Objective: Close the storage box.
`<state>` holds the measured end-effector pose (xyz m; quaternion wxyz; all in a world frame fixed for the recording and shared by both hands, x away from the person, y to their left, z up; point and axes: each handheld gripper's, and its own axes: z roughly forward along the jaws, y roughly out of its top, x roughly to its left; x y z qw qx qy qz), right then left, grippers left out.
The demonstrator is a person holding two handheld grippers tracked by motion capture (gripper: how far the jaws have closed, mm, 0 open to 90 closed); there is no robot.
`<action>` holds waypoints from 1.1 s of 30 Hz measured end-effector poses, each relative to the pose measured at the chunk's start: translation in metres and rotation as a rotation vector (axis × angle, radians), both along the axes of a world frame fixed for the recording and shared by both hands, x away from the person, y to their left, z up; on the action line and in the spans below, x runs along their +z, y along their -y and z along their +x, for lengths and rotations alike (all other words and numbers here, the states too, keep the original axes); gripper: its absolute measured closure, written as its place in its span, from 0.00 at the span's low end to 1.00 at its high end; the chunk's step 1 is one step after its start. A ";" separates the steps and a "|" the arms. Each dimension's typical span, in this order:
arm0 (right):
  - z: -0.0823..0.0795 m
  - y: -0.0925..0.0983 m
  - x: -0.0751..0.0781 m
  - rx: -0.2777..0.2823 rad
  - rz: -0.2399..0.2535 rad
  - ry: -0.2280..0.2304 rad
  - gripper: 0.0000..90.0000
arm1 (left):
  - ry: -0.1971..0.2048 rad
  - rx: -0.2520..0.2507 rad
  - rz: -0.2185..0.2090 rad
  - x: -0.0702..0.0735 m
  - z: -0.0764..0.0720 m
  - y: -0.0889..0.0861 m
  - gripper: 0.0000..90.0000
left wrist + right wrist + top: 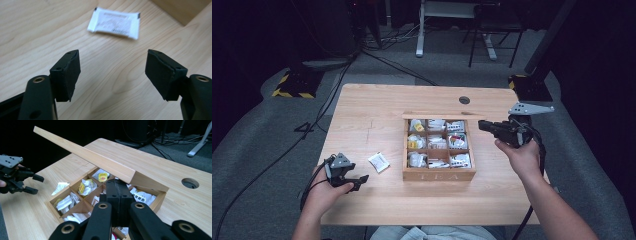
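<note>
Jaws on my left gripper (113, 75) stand wide apart with nothing between them, only bare wood of the table (37, 30) under the pads. Straight ahead of them along the gripper's own line, a little way off and not touching, lies the white sachet (113, 23), flat on the wood. In the left gripper view its long axis runs across my line of approach, tipped slightly down to the right, so the pads would close on its short ends unless I turn the wrist. From the high view the left gripper (357, 181) sits near the front-left of the table, the sachet (378, 161) just beyond and to its right, between it and the tea box (439, 175). My left hand is clearly the nearer one.

My right gripper (117, 202) has its jaws pressed together at the far side of the box, just under the raised wooden lid (82, 153); I judge it is propping the lid (443, 115) up, though I cannot tell whether the pads pinch anything. The compartments hold more sachets.
</note>
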<state>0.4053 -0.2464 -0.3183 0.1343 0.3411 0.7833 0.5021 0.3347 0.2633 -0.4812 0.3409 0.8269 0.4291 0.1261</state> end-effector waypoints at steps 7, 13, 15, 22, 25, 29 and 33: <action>-0.002 0.000 -0.002 0.004 -0.001 -0.004 1.00 | -0.010 0.040 0.017 -0.011 -0.003 -0.011 0.29; -0.003 0.001 -0.003 0.008 -0.004 -0.010 1.00 | -0.001 0.057 0.039 -0.016 -0.002 -0.013 0.28; -0.004 0.001 -0.004 0.009 -0.004 -0.013 1.00 | 0.006 0.057 0.041 -0.016 -0.002 -0.013 0.27; -0.007 0.001 -0.007 0.016 -0.011 -0.021 1.00 | 0.051 0.061 0.038 -0.021 -0.001 -0.015 0.25; -0.009 0.002 -0.008 0.012 -0.012 -0.025 1.00 | 0.062 0.066 0.030 -0.023 0.000 -0.015 0.23; -0.010 0.002 -0.009 0.007 -0.011 -0.032 1.00 | 0.058 0.067 0.026 -0.023 -0.001 -0.015 0.23; -0.011 0.003 -0.010 0.006 -0.012 -0.040 1.00 | 0.061 0.065 0.028 -0.023 0.000 -0.015 0.23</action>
